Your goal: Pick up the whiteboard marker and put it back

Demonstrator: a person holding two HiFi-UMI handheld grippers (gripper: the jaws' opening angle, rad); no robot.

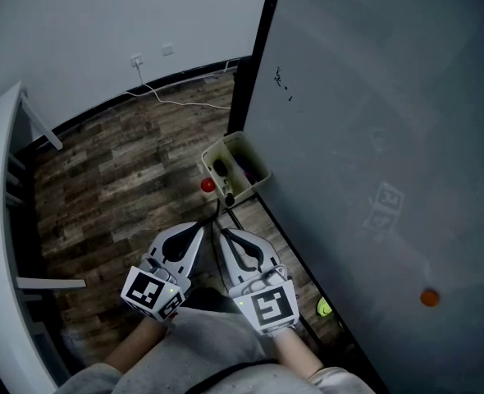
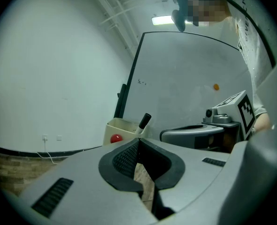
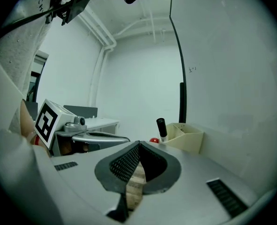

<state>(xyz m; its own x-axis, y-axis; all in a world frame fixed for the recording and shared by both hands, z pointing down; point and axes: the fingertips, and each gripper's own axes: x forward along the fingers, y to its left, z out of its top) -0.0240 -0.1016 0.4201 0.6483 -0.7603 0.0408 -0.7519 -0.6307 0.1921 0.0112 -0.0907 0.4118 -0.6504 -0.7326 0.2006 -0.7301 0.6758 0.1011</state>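
The whiteboard marker [image 1: 227, 192], white with a black cap, stands tilted in the cream tray [image 1: 253, 156] fixed at the whiteboard's [image 1: 373, 138] lower edge. It also shows in the left gripper view as the marker [image 2: 143, 123] and in the right gripper view as the marker [image 3: 161, 128]. My left gripper [image 1: 203, 226] and right gripper [image 1: 224, 233] sit side by side just short of the tray, both shut with nothing between the jaws. The tips of the left gripper [image 2: 138, 142] and right gripper [image 3: 139, 144] point toward the tray.
A red ball [image 1: 207, 185] sits at the tray's left side. An orange magnet [image 1: 429, 297] is stuck on the board. A white cable [image 1: 184, 101] runs along the wood floor from a wall socket. White furniture [image 1: 0, 220] stands at the left.
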